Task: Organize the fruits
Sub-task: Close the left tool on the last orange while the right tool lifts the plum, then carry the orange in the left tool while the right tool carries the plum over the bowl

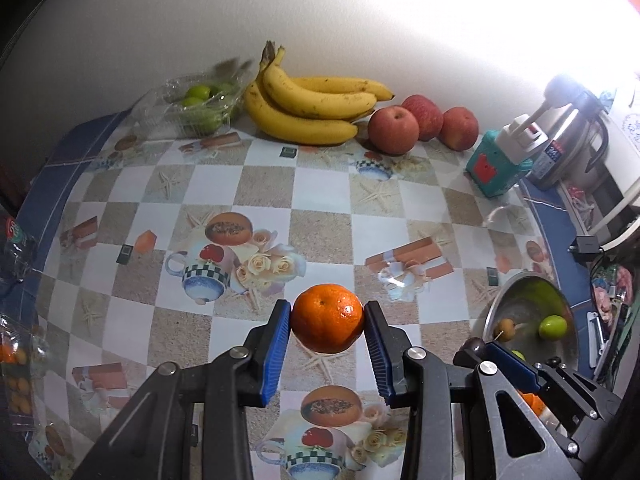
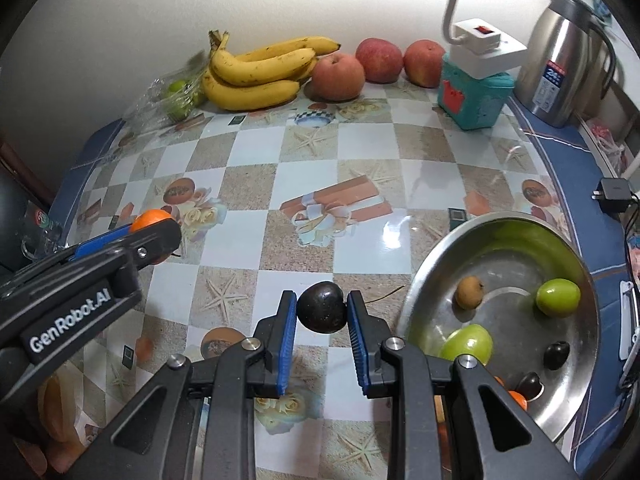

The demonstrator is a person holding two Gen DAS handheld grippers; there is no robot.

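Orange (image 1: 327, 317): you have it clamped in your left gripper (image 1: 327, 318), both blue pads pressed on its sides, held above the tablecloth and not touching it. In the right wrist view the same fruit peeks out at 9 o'clock behind the black finger.

Dark plum (image 2: 322, 307): your right gripper (image 2: 322, 309) is clenched on it, one pad on each flank, clear of the cloth, with the bowl rim just beside it at 3 o'clock.

Steel bowl (image 2: 520, 220): sits at 4 o'clock in the right wrist view. Inside it you have a small tan fruit (image 2: 470, 292), two green fruits (image 2: 558, 297), two dark plums (image 2: 556, 355) and a bit of orange fruit at the near rim, partly hidden by your gripper.

Bananas (image 1: 308, 106): a bunch lying at 12 o'clock along the wall.

Apples (image 1: 394, 130): three red ones, just to the right of the bananas, at 1 o'clock, touching one another.

Clear pack of green fruit (image 1: 196, 108): at 11 o'clock, left of the bananas, against the wall.

Teal box (image 2: 472, 98): at 2 o'clock with a white switch unit (image 2: 488, 46) on top of it.

Steel flask (image 2: 564, 64): far right, at 2 o'clock, beyond the teal box.

Black adapter (image 2: 612, 194): at 3 o'clock on the blue table border.

Tablecloth (image 2: 248, 240): checked, printed with teapots, starfish and gift boxes; you hold both fruits over its near half.
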